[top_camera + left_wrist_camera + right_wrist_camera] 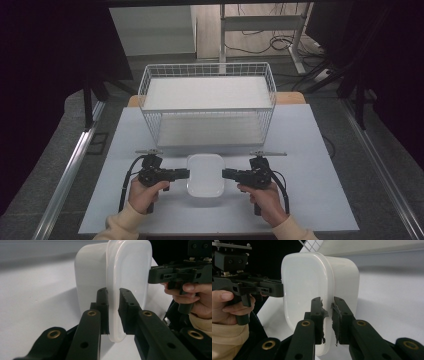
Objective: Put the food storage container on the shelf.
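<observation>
From the high view you get a dim room with black, featureless corners and a pale counter [150, 210] lit evenly from above; the picture is soft and low in detail. Glare washes out the top of the white container [205, 174]. In your left claw's view, the container [92, 272] casts a soft shadow toward the camera, and the near black links blur. In your right claw's view, faint sheen lies on the lid [302, 285].
</observation>
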Demonstrator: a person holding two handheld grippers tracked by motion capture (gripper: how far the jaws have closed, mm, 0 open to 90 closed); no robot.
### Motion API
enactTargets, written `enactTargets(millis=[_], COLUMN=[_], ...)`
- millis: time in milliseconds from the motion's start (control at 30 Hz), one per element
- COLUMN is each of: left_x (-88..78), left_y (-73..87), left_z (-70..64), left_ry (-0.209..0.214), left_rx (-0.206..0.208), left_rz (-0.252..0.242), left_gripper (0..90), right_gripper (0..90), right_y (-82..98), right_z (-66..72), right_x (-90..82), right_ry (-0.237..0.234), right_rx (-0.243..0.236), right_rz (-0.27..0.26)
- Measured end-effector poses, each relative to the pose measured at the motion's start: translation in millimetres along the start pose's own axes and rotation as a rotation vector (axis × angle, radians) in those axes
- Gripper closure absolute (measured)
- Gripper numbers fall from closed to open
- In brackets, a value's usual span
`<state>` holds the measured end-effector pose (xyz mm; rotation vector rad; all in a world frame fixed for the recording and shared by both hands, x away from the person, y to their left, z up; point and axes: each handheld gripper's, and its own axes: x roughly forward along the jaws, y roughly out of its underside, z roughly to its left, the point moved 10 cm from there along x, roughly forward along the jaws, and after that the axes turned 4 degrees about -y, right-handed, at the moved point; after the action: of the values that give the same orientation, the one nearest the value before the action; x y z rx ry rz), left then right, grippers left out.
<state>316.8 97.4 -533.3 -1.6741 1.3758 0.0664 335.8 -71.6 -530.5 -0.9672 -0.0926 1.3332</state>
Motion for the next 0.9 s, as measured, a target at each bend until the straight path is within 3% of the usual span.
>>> enactTargets(millis=[367,900], left_x=[-13.5,-26.4], left_y=[-8.8,-32.0], left_z=[-15.1,-28.4], left_ry=[-0.016,-0.027], left_rx=[0.069,0.127], left_rz=[-0.052,-0.112], left_gripper=[79.6,79.7], right_gripper=[79.0,78.9], right_y=[-10.5,-34.7], right_z=[12.5,26.8], right_x=[-9.5,-21.2], right_ry=[0.007,0.012], right_rx=[-0.088,-0.166], right_rz=[-0.035,-0.08])
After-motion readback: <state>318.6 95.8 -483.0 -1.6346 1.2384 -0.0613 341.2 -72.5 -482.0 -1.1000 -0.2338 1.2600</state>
